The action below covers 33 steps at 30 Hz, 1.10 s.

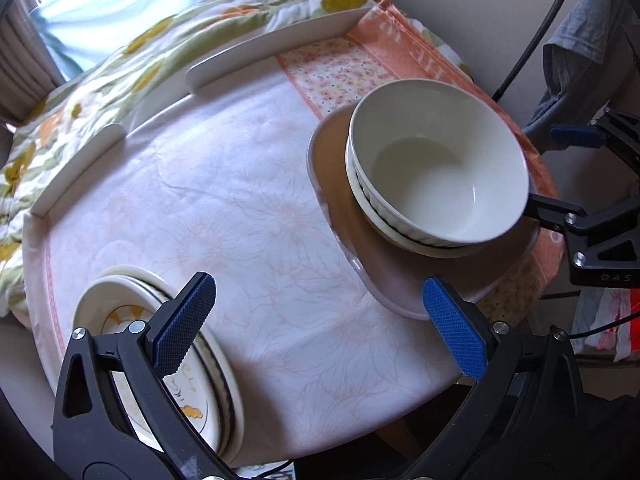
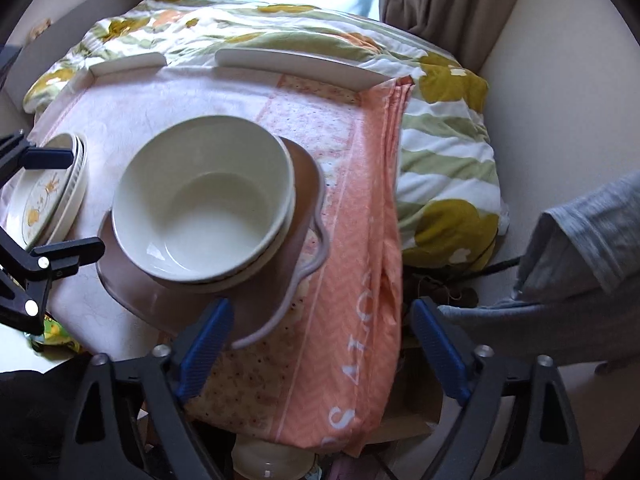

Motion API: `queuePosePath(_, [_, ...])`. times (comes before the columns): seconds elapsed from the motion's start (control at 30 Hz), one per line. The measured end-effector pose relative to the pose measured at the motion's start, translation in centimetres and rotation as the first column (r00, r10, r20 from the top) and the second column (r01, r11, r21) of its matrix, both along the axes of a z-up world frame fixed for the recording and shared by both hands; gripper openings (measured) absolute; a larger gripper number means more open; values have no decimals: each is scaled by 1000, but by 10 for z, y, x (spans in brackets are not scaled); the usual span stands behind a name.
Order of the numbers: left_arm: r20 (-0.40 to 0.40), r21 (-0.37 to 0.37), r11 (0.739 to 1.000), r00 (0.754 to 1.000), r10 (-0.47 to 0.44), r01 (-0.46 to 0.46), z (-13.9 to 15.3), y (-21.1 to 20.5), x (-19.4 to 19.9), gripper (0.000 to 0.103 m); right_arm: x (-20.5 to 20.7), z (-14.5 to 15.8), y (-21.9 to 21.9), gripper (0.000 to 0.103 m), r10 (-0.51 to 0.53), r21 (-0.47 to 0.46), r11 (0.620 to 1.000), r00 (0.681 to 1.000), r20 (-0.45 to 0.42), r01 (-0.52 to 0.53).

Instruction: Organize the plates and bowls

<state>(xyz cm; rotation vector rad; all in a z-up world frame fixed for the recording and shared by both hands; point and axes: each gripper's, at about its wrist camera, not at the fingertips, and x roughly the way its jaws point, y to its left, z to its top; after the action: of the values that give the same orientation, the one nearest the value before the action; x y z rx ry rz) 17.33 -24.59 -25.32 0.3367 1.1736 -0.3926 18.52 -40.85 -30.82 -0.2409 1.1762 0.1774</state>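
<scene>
A stack of cream bowls (image 1: 440, 168) sits on a mauve tray-like plate (image 1: 384, 264) at the table's right side; both show in the right wrist view, the bowls (image 2: 204, 204) and the plate (image 2: 288, 280). A stack of patterned plates (image 1: 160, 344) lies at the table's near left, also in the right wrist view (image 2: 48, 192). My left gripper (image 1: 316, 328) is open and empty above the cloth, between the plates and the mauve plate. My right gripper (image 2: 320, 348) is open and empty, just off the mauve plate's near edge, and appears in the left wrist view (image 1: 568, 172).
The small table (image 1: 224, 200) has a pale floral cloth and an orange cloth (image 2: 360, 240) hanging over its right edge. White raised rims (image 1: 280, 44) line its far side. A flowered duvet (image 2: 440, 152) lies behind. A grey garment (image 2: 580, 248) hangs at right.
</scene>
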Motion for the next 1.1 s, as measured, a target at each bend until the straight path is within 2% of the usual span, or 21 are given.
queuePosePath(0.03, [1, 2, 1000, 1000, 2, -2, -1, 0, 0, 103, 2, -4, 1, 70, 4, -3, 1000, 1000, -10, -4])
queuePosePath(0.13, [-9, -5, 1000, 1000, 5, -5, -7, -2, 2, 101, 4, -11, 5, 63, 23, -6, 1000, 999, -23, -24])
queuePosePath(0.4, [-43, -9, 1000, 999, -3, 2, -26, -8, 11, 83, 17, -28, 8, 54, 62, 32, 998, 996, -61, -60])
queuePosePath(0.5, [-58, -8, 1000, 998, -13, 12, -31, -13, 15, 66, 21, -34, 6, 54, 66, 61, 996, 995, -79, -61])
queuePosePath(0.57, [-72, -2, 1000, 997, -27, 27, -35, -18, 16, 52, 24, -38, 6, 51, 83, 80, 994, 992, -95, -75])
queuePosePath(0.6, [-74, -3, 999, 997, -35, 35, -37, -21, 16, 48, 25, -39, 6, 46, 88, 103, 992, 990, -106, -77])
queuePosePath(0.67, [-103, -41, 998, 994, -43, 39, -40, -22, 17, 34, 25, -42, 5, 38, 101, 158, 984, 987, -123, -81])
queuePosePath(0.7, [-114, -57, 998, 993, -43, 36, -41, -22, 18, 31, 25, -43, 3, 33, 104, 186, 979, 986, -132, -79])
queuePosePath(0.8, [-123, -90, 995, 990, -63, 52, -42, -25, 16, 17, 27, -47, 0, 26, 102, 245, 967, 984, -143, -65])
queuePosePath(0.9, [-113, -91, 994, 991, -67, 57, -42, -26, 16, 17, 30, -51, 4, 16, 110, 252, 965, 983, -145, -70])
queuePosePath(0.97, [-108, -89, 995, 992, -64, 54, -42, -26, 15, 16, 30, -51, 11, 16, 111, 217, 973, 985, -134, -80])
queuePosePath(1.1, [-89, -83, 995, 994, -61, 54, -41, -26, 12, 16, 28, -49, 14, 16, 106, 204, 976, 988, -115, -81])
